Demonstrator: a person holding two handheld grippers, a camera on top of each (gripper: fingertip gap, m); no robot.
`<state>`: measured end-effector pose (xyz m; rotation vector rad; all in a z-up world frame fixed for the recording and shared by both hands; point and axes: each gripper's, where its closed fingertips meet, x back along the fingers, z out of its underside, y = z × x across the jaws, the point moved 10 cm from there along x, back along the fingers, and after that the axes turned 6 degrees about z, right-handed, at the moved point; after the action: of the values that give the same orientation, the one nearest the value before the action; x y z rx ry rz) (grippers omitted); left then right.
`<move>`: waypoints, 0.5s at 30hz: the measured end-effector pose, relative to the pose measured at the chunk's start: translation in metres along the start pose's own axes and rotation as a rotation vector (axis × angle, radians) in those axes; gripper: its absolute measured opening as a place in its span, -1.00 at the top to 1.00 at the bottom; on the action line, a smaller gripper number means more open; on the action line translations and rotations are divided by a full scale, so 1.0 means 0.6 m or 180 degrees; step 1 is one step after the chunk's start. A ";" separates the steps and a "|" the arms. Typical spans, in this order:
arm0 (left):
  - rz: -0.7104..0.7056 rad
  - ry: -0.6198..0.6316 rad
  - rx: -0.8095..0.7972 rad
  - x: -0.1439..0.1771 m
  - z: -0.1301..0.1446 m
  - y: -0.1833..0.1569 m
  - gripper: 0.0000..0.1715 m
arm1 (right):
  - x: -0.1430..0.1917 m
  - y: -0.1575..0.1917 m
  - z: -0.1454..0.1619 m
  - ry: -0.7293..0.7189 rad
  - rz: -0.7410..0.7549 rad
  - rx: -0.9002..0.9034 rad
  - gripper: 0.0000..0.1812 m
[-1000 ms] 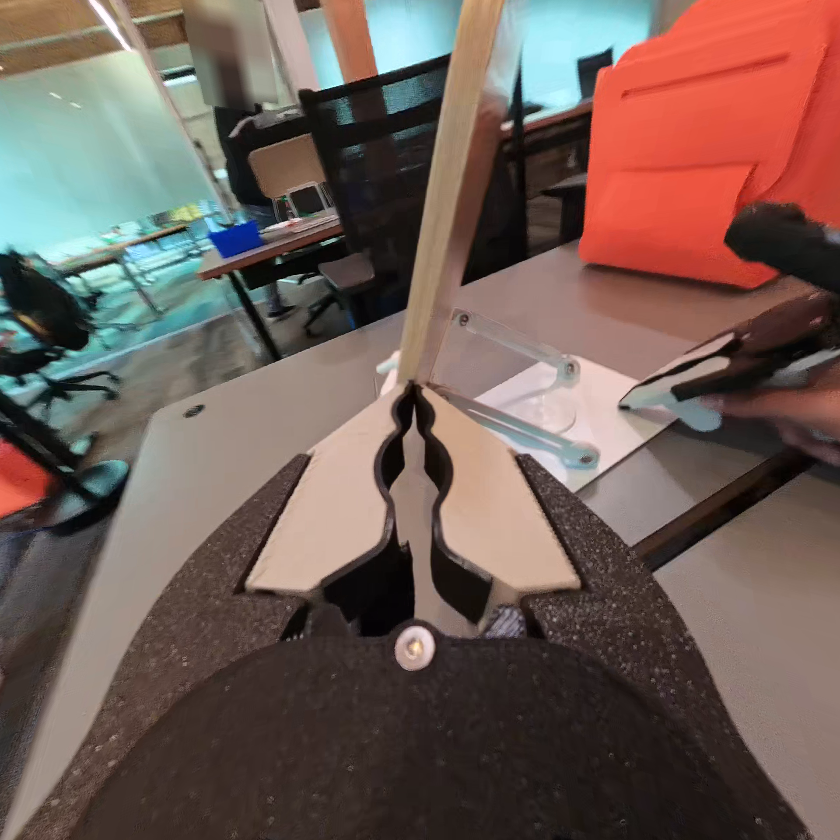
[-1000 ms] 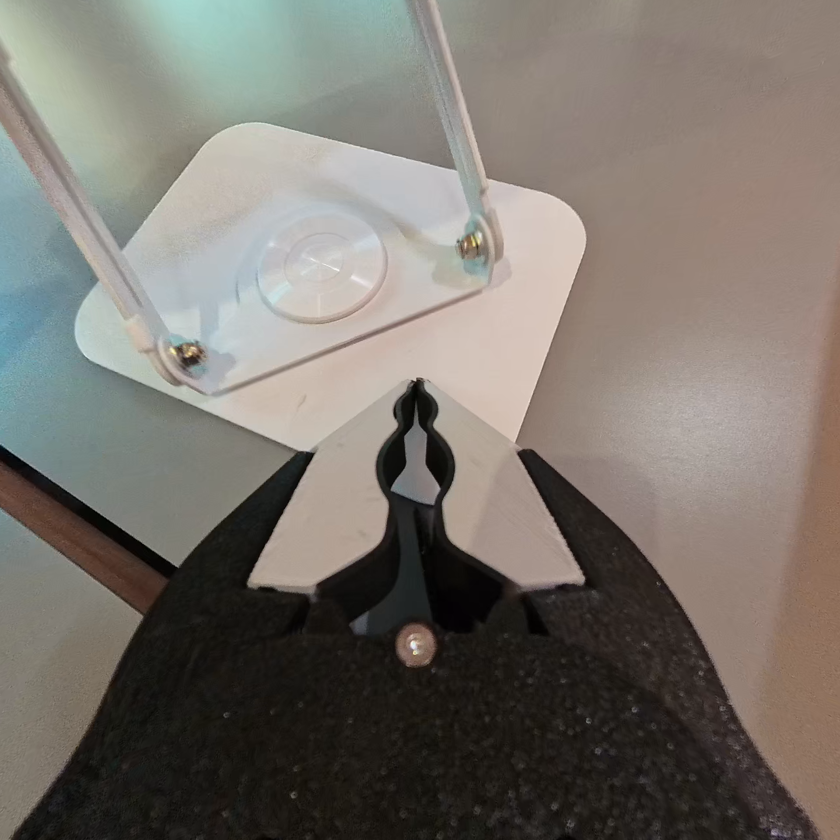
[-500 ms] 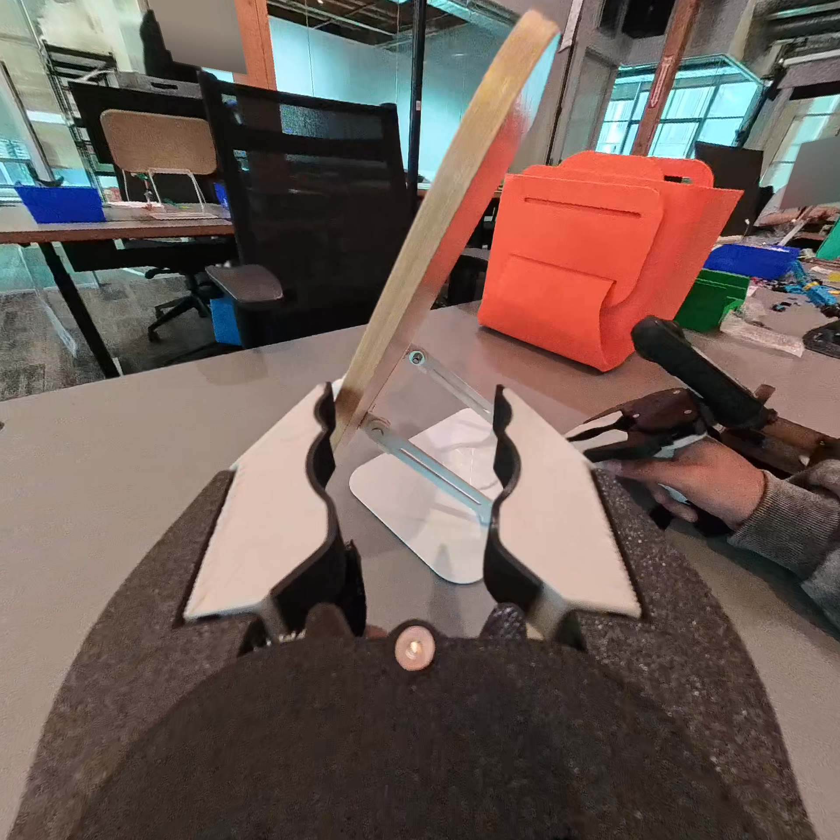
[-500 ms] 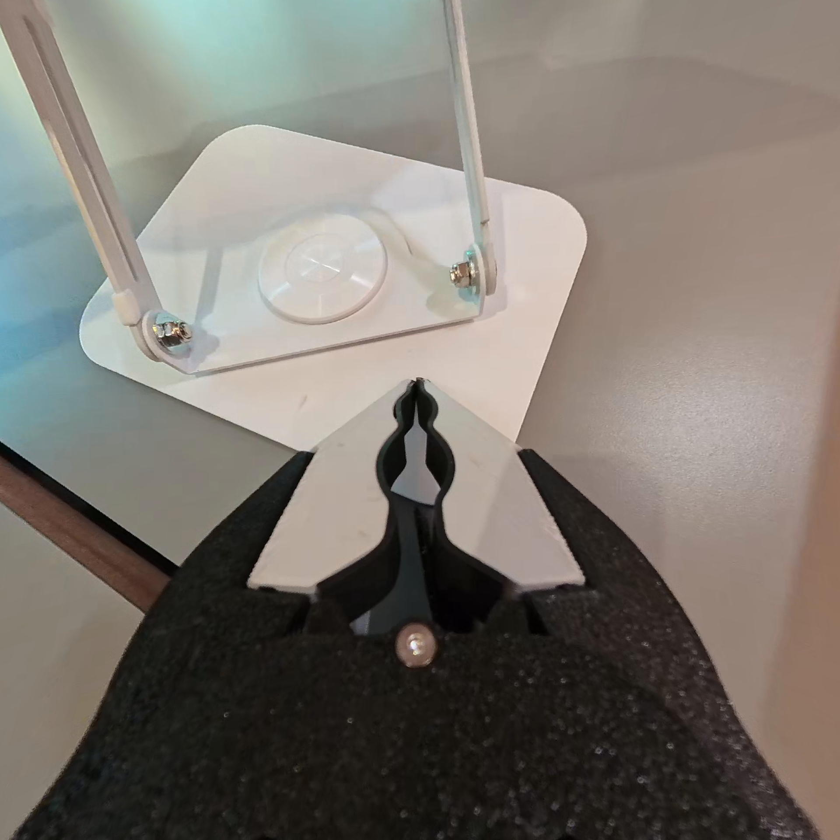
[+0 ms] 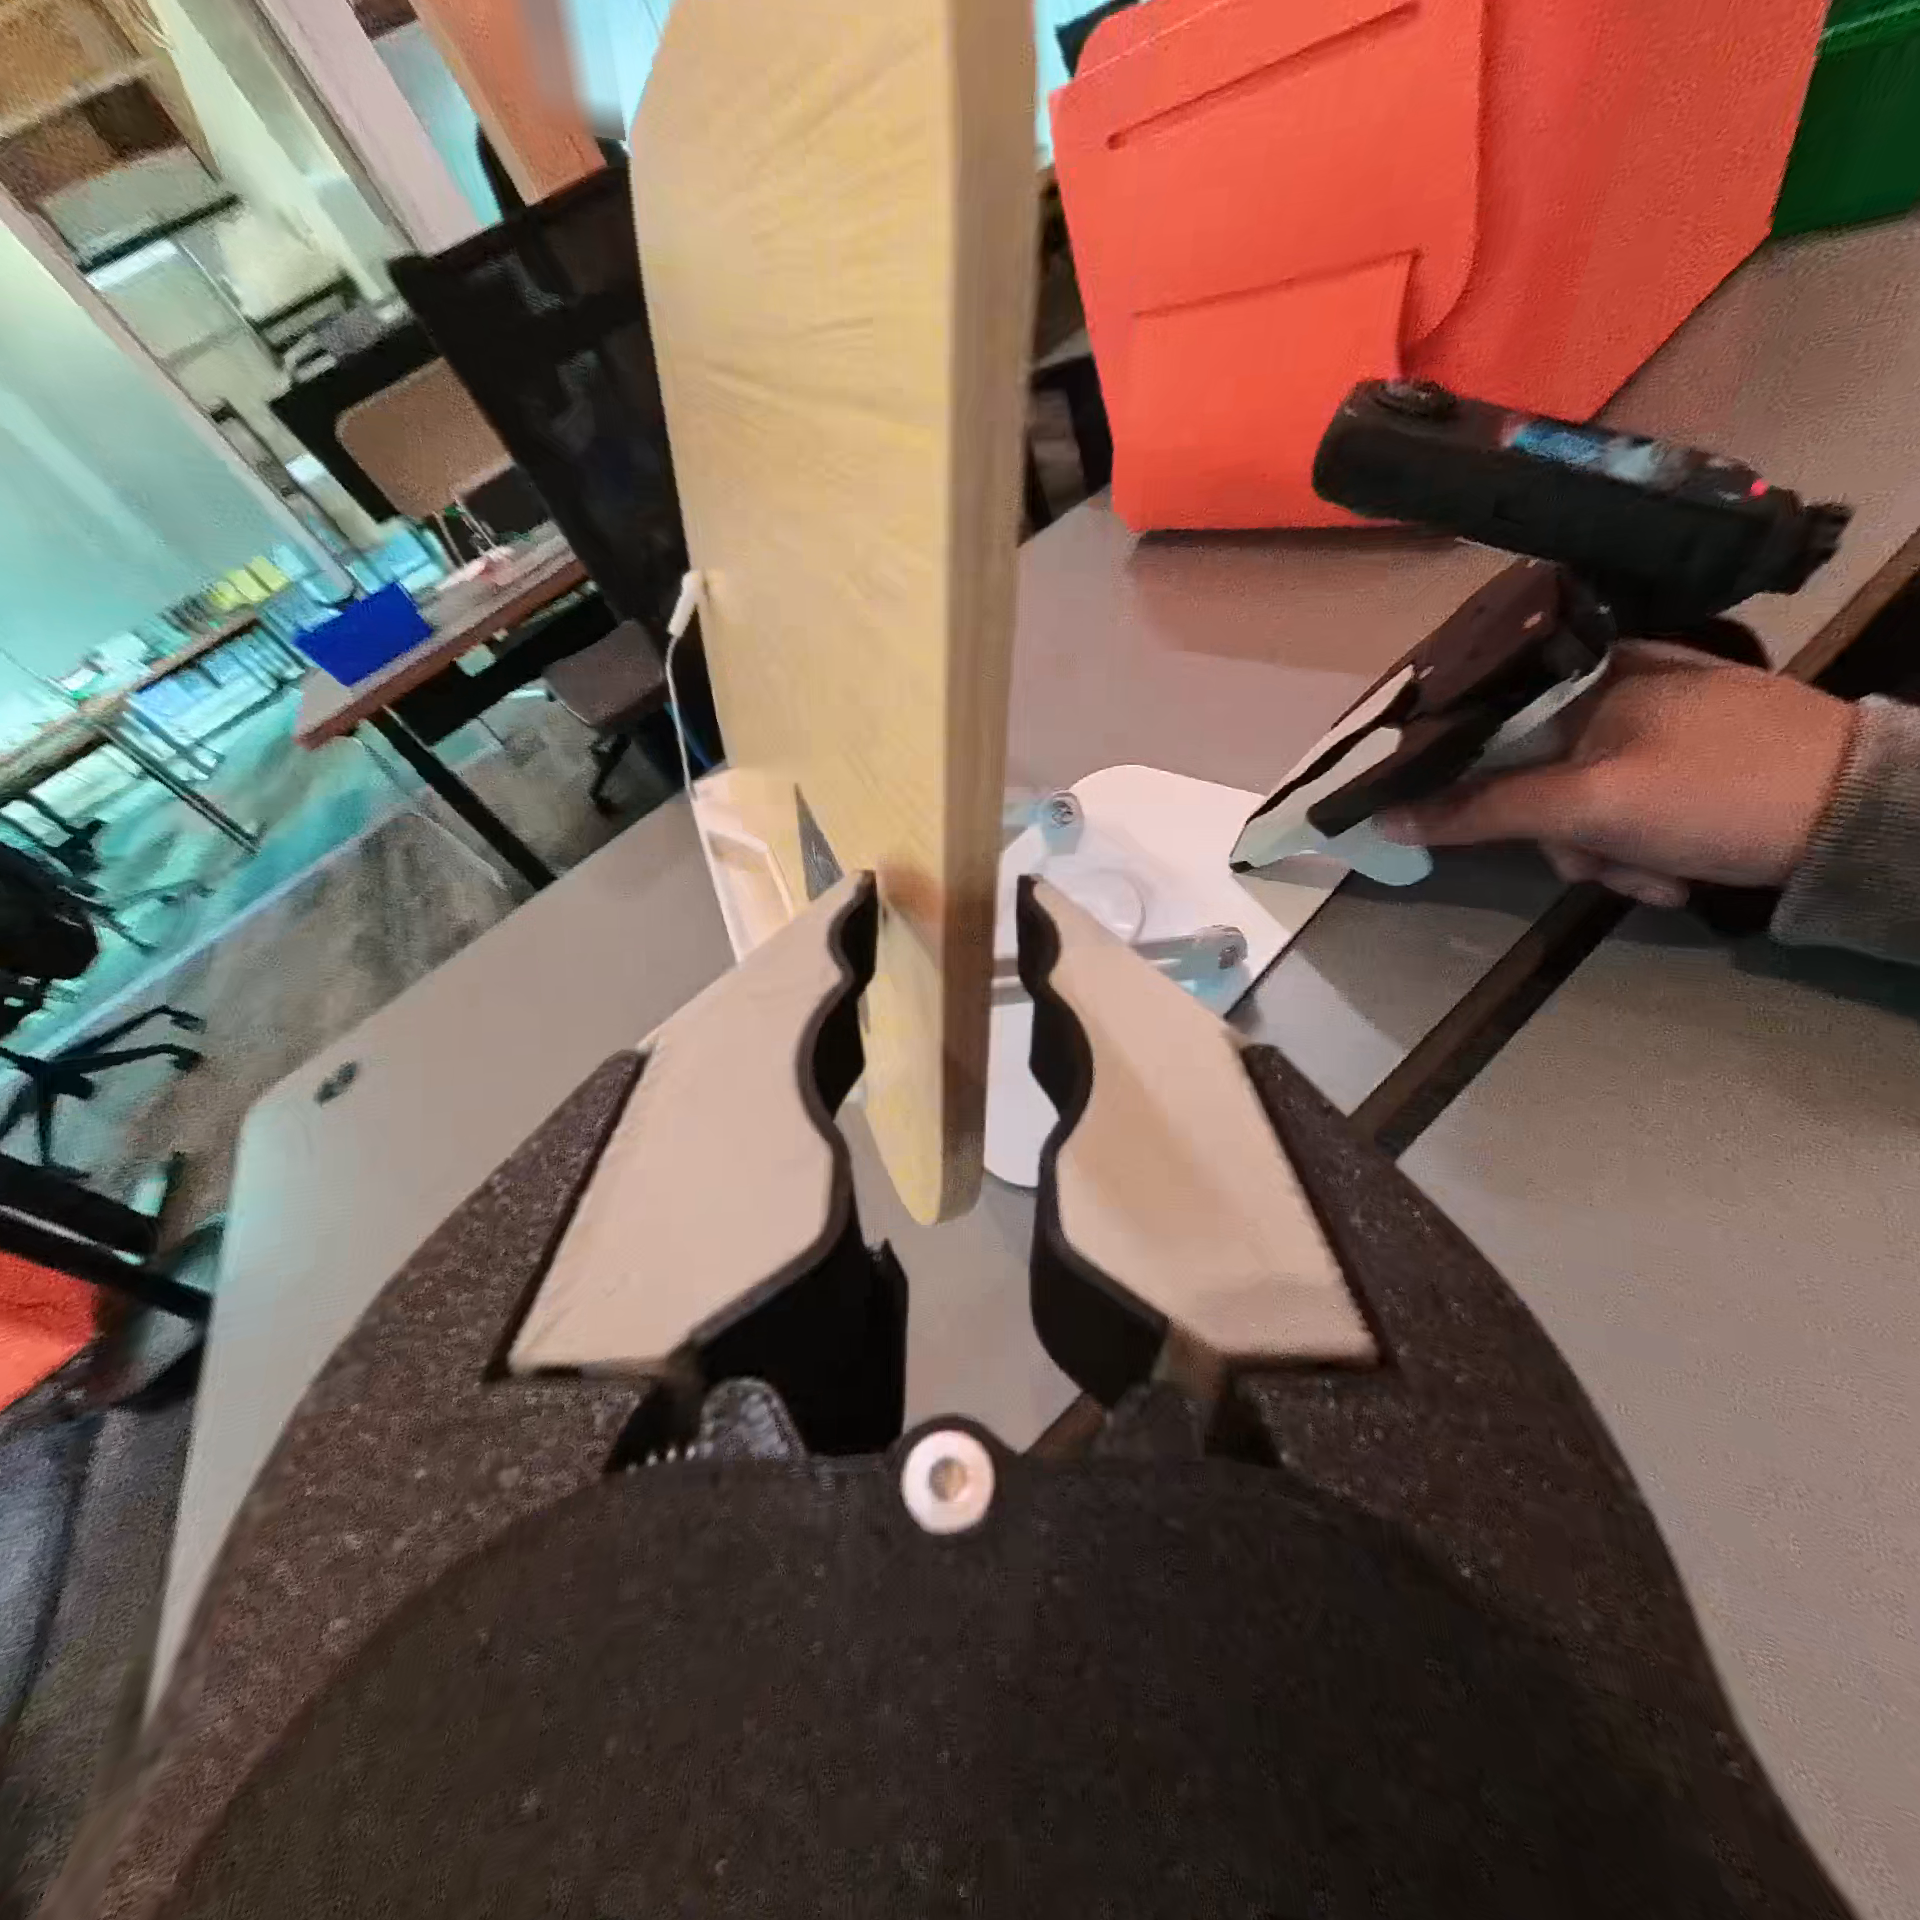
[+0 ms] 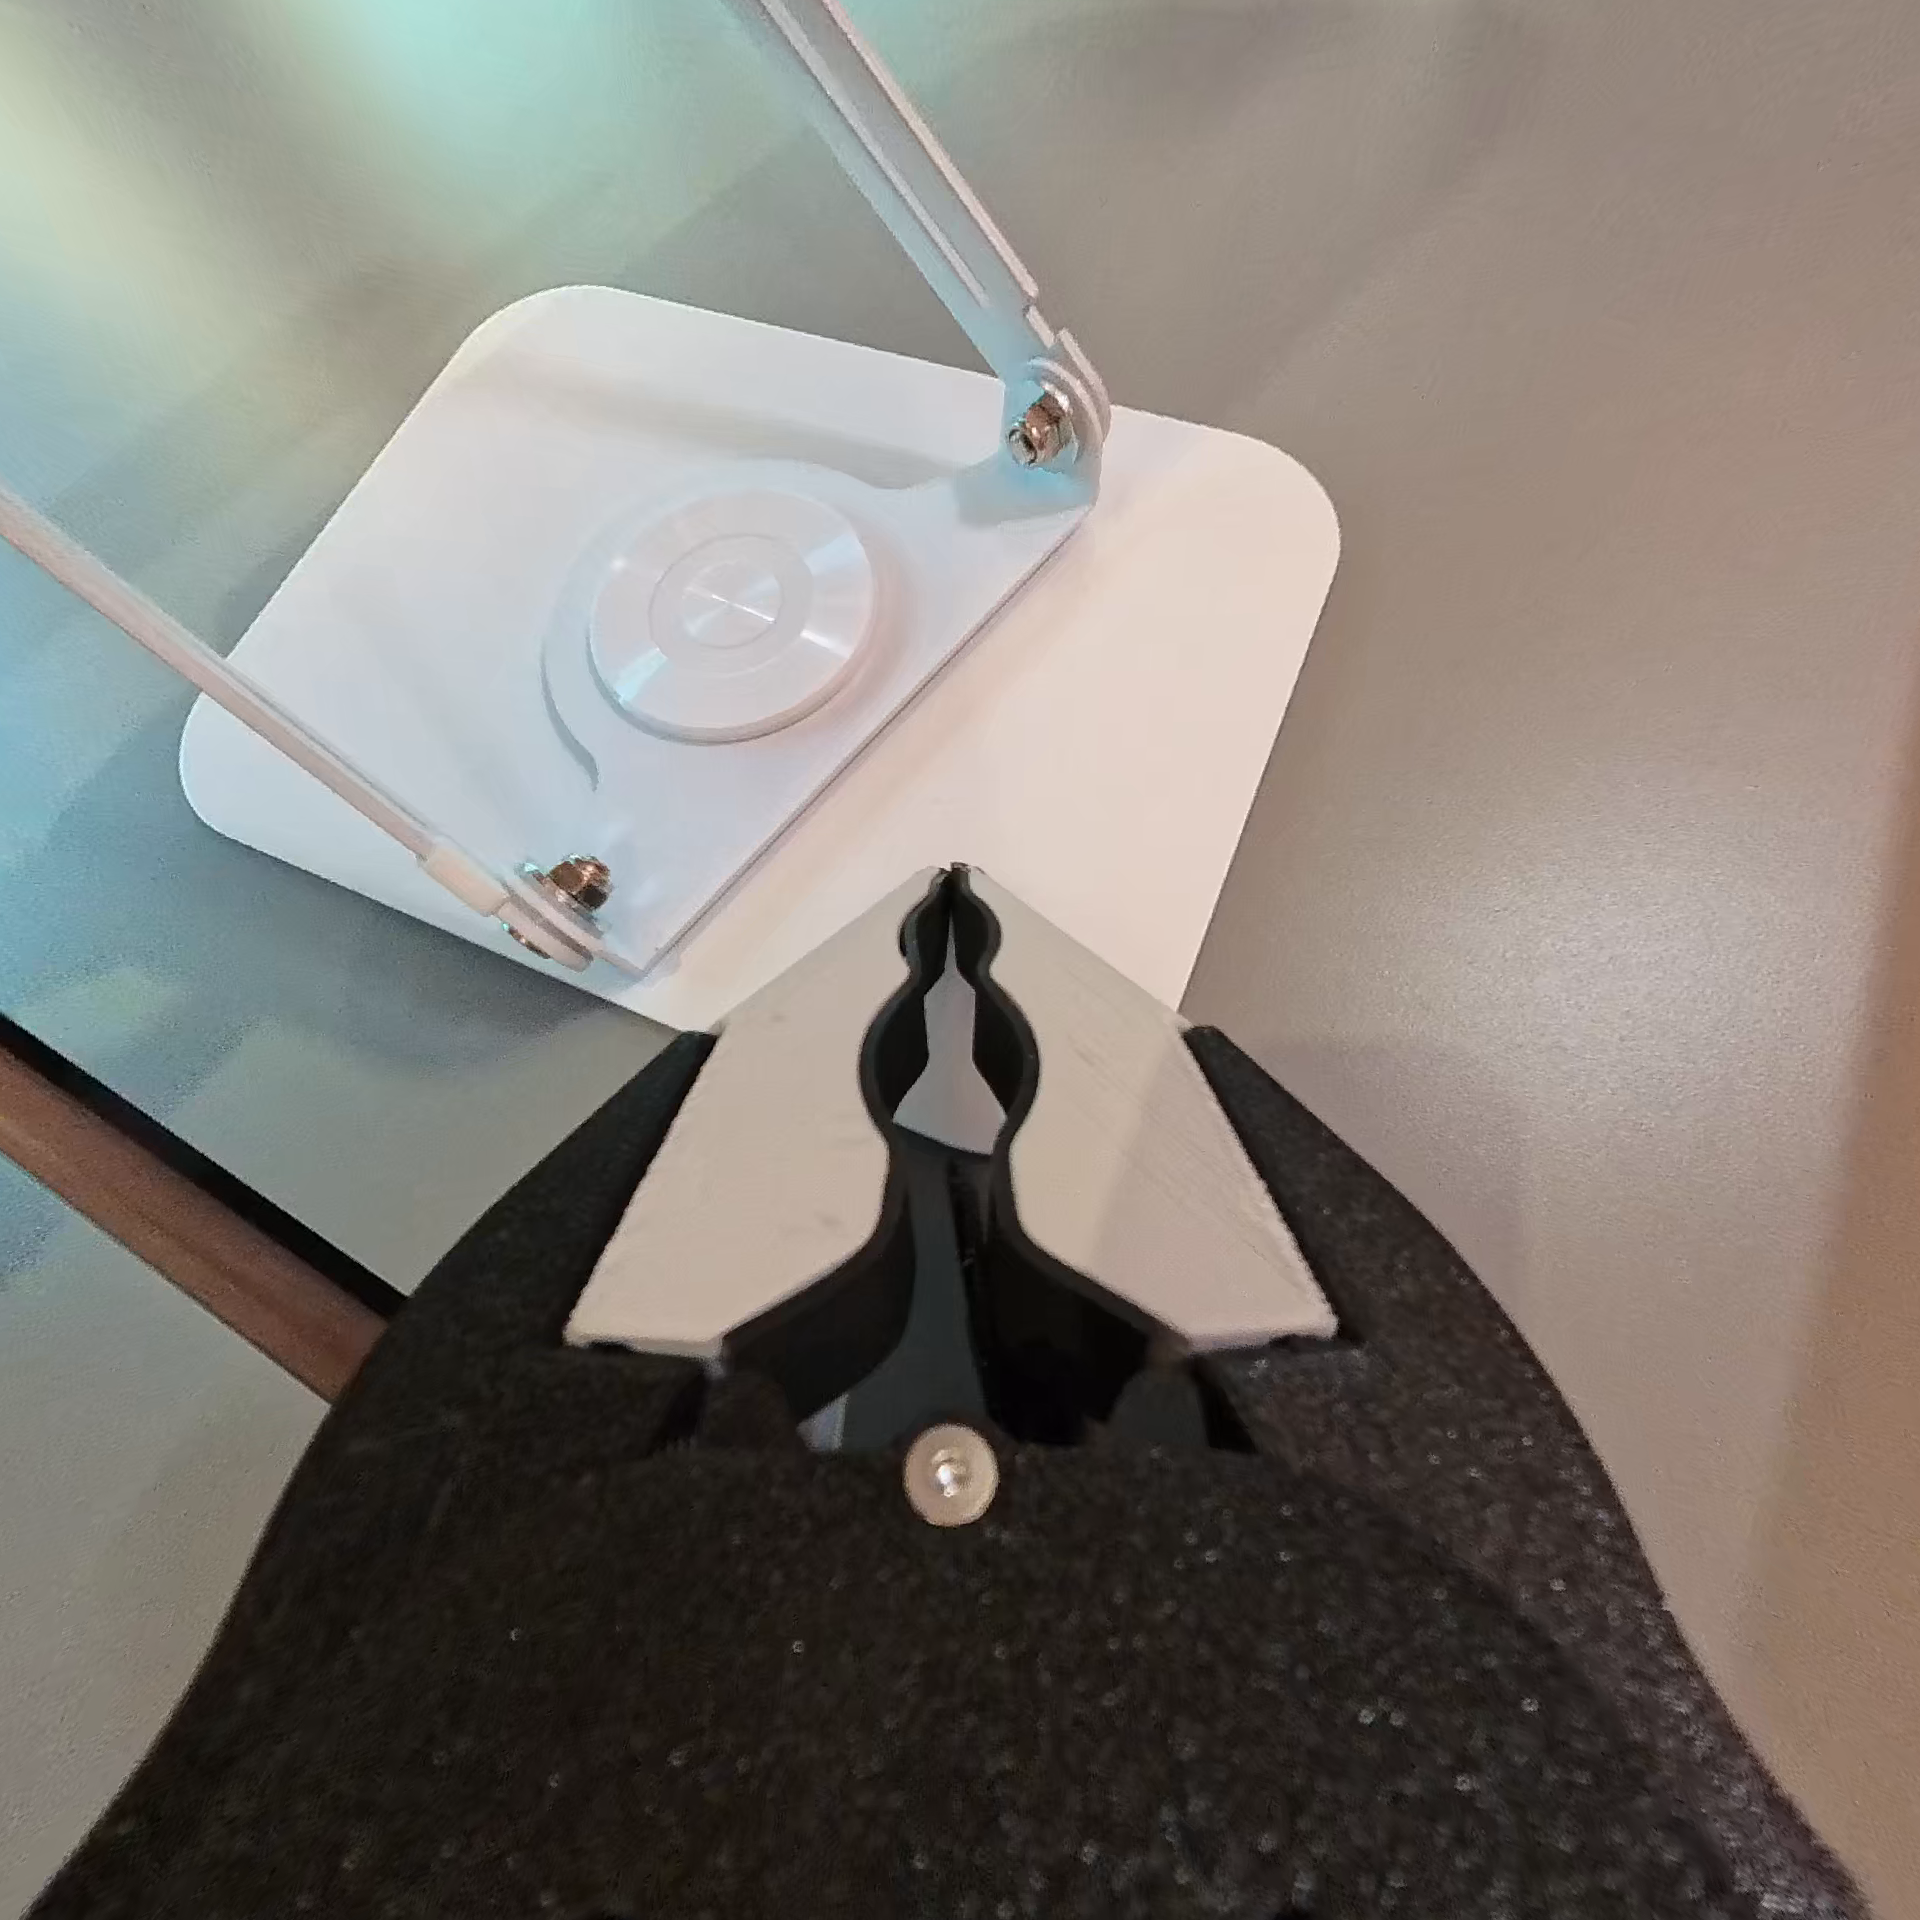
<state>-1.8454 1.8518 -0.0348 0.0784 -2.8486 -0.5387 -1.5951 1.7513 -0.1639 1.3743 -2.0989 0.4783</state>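
Here the left gripper (image 5: pixel 948 902) stands parted, its pale flat fingers (image 5: pixel 717 1143) with wavy black inner edges flanking the rounded lower corner of a light wooden panel (image 5: pixel 831 499) — upright, smooth-grained; whether they touch it I cannot tell. Ahead to its right, the right gripper (image 6: pixel 954 871) is pinched fully together, empty, tips over the near edge of a glossy white base plate (image 6: pixel 1195 675) with rounded corners — a raised round disc (image 6: pixel 732 615) and two slotted metal arms (image 6: pixel 914 166) bolted on. Both rest on a matte grey table (image 6: pixel 1610 727).
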 end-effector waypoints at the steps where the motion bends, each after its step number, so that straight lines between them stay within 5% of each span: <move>1: -0.0101 0.0039 -0.0113 -0.007 -0.003 -0.006 0.66 | 0.000 0.000 0.000 0.0000 0.0002 0.0003 1.00; 6: -0.0342 0.0051 -0.0105 -0.013 -0.005 -0.008 0.82 | 0.002 0.002 0.000 -0.0016 -0.0056 0.0029 1.00; 9: -0.0216 -0.0086 -0.0014 -0.013 -0.014 -0.040 0.75 | 0.029 0.024 -0.004 -0.0474 -0.0605 0.0217 0.84; 10: -0.0198 -0.0088 -0.0056 -0.015 -0.019 -0.052 0.71 | 0.044 0.041 -0.003 -0.0673 -0.0863 0.0329 0.95; 11: -0.0209 -0.0078 -0.0084 -0.017 -0.022 -0.060 0.70 | 0.055 0.060 0.000 -0.0790 -0.1035 0.0575 0.74; 15: -0.0184 -0.0195 0.0096 -0.019 -0.020 -0.058 0.69 | 0.025 0.085 -0.002 -0.0579 -0.0379 0.1097 0.71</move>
<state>-1.8310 1.8162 -0.0392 0.1527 -2.9224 -0.5184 -1.6456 1.7621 -0.1523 1.7865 -2.1305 0.7144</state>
